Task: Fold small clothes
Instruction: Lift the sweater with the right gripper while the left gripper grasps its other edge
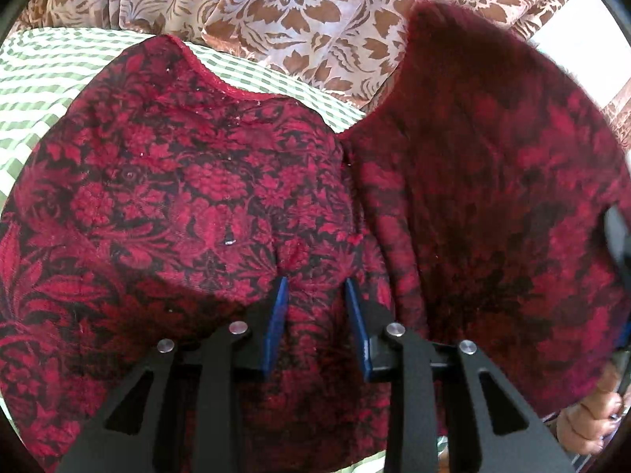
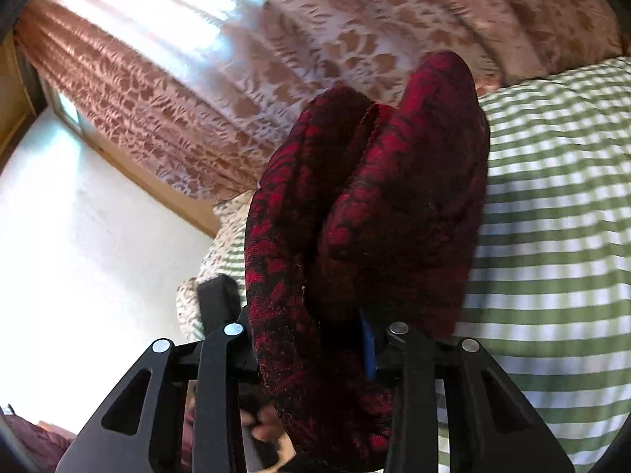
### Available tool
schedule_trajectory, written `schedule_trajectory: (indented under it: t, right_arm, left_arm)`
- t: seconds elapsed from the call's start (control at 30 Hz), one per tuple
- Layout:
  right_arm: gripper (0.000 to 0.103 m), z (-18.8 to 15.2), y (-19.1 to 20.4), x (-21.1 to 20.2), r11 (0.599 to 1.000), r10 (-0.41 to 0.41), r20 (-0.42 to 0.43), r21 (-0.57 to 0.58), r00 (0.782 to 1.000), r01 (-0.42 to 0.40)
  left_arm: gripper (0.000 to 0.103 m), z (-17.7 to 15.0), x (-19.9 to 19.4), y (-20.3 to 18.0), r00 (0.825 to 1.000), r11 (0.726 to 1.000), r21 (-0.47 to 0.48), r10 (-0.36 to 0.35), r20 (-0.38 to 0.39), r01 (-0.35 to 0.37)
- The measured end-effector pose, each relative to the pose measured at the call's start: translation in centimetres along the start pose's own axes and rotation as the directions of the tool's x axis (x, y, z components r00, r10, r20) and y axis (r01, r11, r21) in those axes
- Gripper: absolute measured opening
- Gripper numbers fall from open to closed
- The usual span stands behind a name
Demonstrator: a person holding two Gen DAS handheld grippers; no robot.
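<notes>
A dark red garment with a black floral pattern [image 1: 189,181] lies spread over the green-and-white checked bed cover [image 1: 35,79]. Its right part [image 1: 493,181] is lifted and hangs as a raised flap. My left gripper [image 1: 317,287] presses down on the garment with its blue fingers [image 1: 280,295] a small gap apart and a ridge of cloth between them. In the right wrist view my right gripper [image 2: 343,315] is shut on a bunched fold of the same garment [image 2: 378,181], which it holds up above the bed; the cloth hides most of its fingers.
A brown-and-white floral curtain [image 1: 299,4] hangs behind the bed and shows in the right wrist view [image 2: 236,59]. A white wall [image 2: 79,236] lies at the left there. The checked cover [image 2: 552,197] extends to the right. A hand [image 1: 591,421] holds a handle at the lower right.
</notes>
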State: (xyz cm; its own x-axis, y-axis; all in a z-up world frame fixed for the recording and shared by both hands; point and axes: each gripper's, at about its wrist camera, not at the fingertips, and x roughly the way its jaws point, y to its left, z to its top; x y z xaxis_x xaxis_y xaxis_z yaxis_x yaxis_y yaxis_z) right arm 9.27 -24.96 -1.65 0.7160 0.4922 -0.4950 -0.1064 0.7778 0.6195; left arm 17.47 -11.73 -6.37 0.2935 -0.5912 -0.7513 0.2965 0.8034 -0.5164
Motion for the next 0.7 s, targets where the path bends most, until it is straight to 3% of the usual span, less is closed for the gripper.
schedule_trajectory:
  t: [0.17,0.47,0.7]
  right_arm:
    - [0.032,-0.1,3.2,3.3,0.997,-0.025,-0.059,-0.068,0.998,0.021]
    - [0.032,0.3,6.2,6.0,0.981,-0.125,-0.077,-0.160,0.989,0.112]
    - [0.032,-2.6,10.4,12.4,0.920,-0.239,-0.123,-0.347,0.963,0.184]
  left_arm:
    - [0.023,0.0,-1.5,1.2,0.998,0.998,-0.032,-0.056,0.008,0.056]
    - [0.022,0.3,-11.0,8.8,0.989,0.990,-0.104,-0.079,0.123,0.092]
    - [0.014,-1.2,-10.9,12.8,0.987,0.968,-0.211,-0.117,0.112,0.139]
